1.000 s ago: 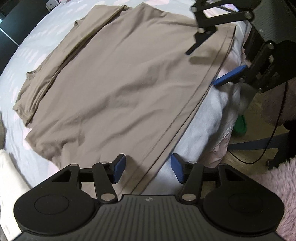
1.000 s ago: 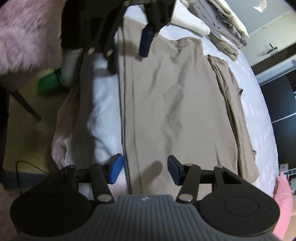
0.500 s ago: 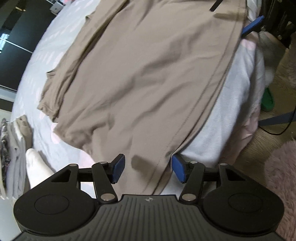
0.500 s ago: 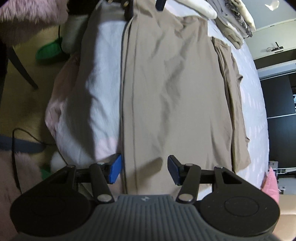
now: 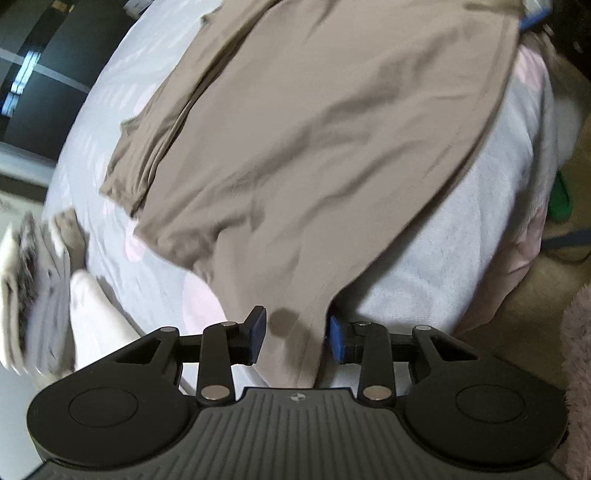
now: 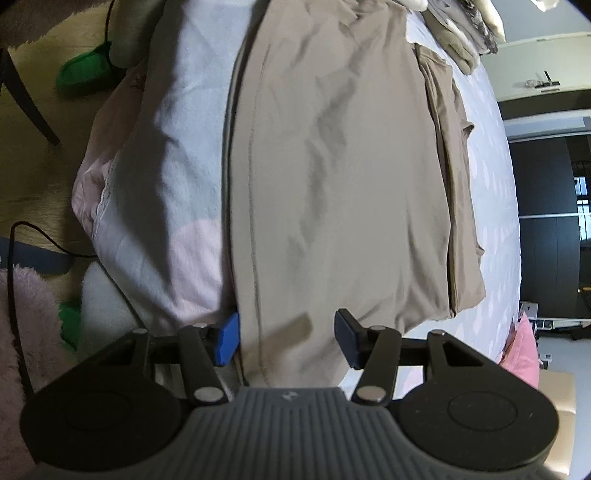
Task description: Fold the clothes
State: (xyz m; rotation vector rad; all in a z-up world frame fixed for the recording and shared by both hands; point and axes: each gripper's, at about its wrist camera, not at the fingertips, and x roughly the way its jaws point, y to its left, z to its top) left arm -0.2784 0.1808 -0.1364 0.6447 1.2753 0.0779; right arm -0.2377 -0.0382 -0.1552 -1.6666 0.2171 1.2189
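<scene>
A tan garment (image 5: 332, 129) lies spread flat on the bed, with one side folded in as a narrow strip (image 5: 155, 129). My left gripper (image 5: 295, 328) straddles the near hem corner. Its jaws are closing, with the cloth between the blue pads but not visibly pinched. In the right wrist view the same garment (image 6: 332, 166) runs away from me, its stitched hem along the bed's edge. My right gripper (image 6: 286, 332) stands open over the other hem corner, with the hem edge beside its left pad (image 6: 227, 334).
A stack of folded clothes (image 5: 37, 288) (image 6: 461, 33) sits on the grey-white bedcover (image 5: 461, 240). Beyond the bed's edge are a green slipper (image 6: 85, 70), a black cable (image 6: 22, 229), a pink fluffy rug (image 5: 576, 332) and a dark chair leg (image 6: 29, 107). A pink cushion (image 6: 524, 354) lies at the right.
Both grippers have tipped downward and come close over the hem corners. The left jaws have narrowed around the cloth. The right jaws have kept their width.
</scene>
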